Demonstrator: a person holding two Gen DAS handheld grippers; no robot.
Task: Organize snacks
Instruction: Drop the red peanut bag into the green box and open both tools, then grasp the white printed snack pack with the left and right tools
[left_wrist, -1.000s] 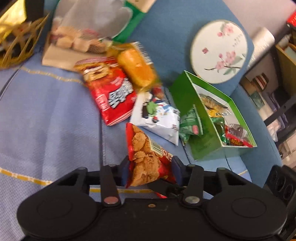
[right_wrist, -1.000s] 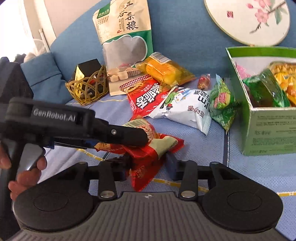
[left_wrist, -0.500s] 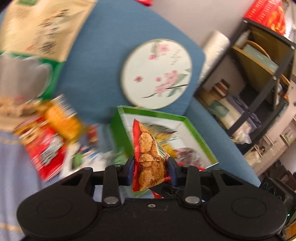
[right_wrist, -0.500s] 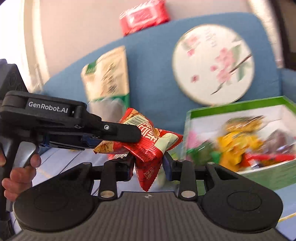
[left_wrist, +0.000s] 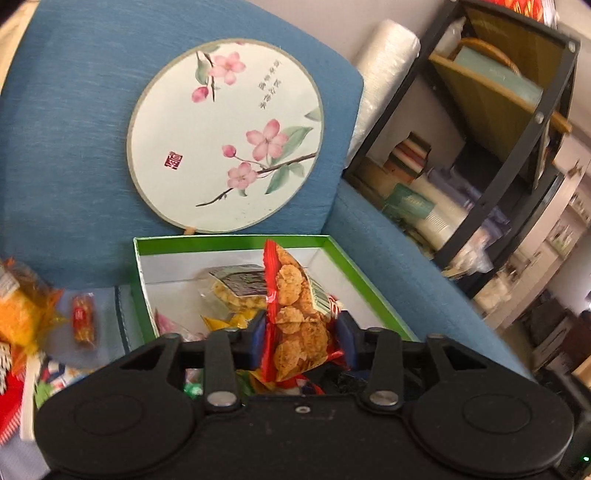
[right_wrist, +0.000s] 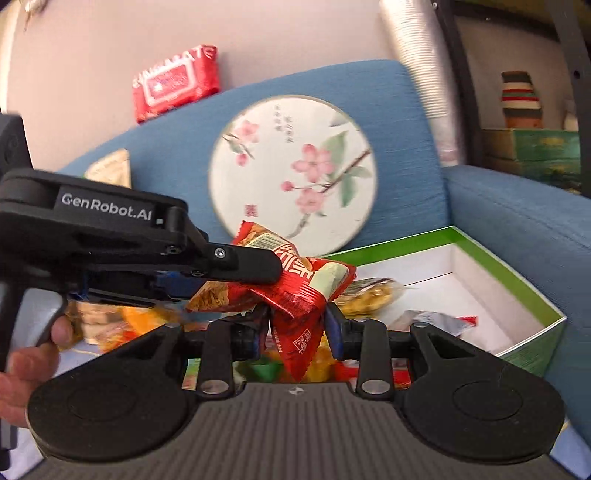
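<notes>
Left wrist view: left gripper (left_wrist: 301, 330) at lower centre has the red cracker packet (left_wrist: 295, 321) standing between its jaws, which are opening with the packet not yet dropped, right over the green box (left_wrist: 236, 243) mid-frame (box already holds a few packets, more snacks lie loose at the left edge). Right wrist view: right gripper (right_wrist: 295, 328) at lower centre has a second red packet (right_wrist: 299, 332) between its jaws, also opening, left tool crossing in from the left, box at right. Step in hand looks like release into the box; next move calls for both packets falling clear inside the walls, then heading to the leftover snacks.
</notes>
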